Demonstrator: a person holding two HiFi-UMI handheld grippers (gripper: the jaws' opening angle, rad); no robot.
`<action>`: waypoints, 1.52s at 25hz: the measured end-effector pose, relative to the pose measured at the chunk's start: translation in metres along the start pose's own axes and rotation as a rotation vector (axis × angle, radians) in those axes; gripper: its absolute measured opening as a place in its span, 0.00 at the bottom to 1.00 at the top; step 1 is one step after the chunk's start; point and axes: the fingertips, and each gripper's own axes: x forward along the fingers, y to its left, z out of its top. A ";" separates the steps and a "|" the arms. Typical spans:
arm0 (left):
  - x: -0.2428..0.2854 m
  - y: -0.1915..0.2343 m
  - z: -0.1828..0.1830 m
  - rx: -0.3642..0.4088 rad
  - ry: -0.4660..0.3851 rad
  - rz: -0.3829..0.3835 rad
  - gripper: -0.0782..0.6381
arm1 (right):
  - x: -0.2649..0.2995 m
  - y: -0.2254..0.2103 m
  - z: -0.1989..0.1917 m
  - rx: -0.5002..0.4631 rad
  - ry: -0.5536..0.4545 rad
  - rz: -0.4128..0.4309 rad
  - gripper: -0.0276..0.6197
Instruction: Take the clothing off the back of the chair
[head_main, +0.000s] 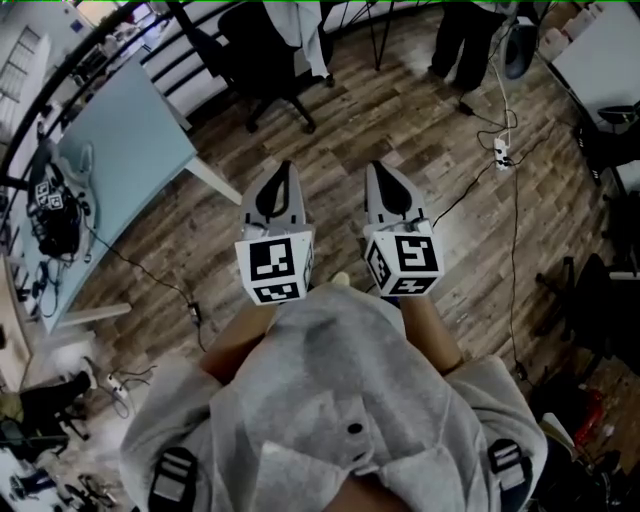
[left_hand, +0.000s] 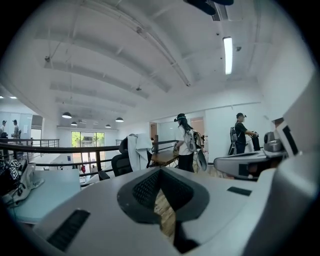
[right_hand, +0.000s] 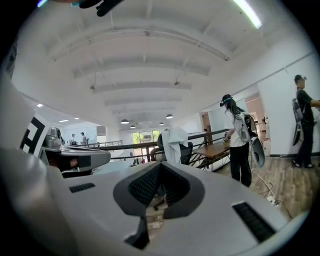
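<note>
Wood-plank office floor (head_main: 340, 120) below me, pale blue table (head_main: 125, 135) at left. I see my left gripper (head_main: 283, 172) and right gripper (head_main: 382, 170) both with jaws pressed together, gripping nothing. White cloth garment (head_main: 308, 35) hangs over the black office chair's (head_main: 258, 55) back, well ahead of both.

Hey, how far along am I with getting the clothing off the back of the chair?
Done: nothing yet. The white clothing hangs over the back of the chair, across the wooden floor from you. In hand: nothing. The left hand-held gripper and the right hand-held gripper are both shut and empty. Left: walk up, grasp the clothing, lift it off.
</note>
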 end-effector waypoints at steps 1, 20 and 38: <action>0.002 0.000 0.003 -0.001 -0.007 0.007 0.12 | 0.001 -0.001 0.004 -0.011 -0.010 0.007 0.06; 0.026 0.006 0.009 -0.017 -0.052 -0.019 0.12 | 0.025 -0.013 0.011 -0.070 -0.031 0.013 0.06; 0.156 0.069 0.008 -0.042 -0.020 -0.030 0.12 | 0.169 -0.034 0.019 -0.068 -0.009 0.035 0.06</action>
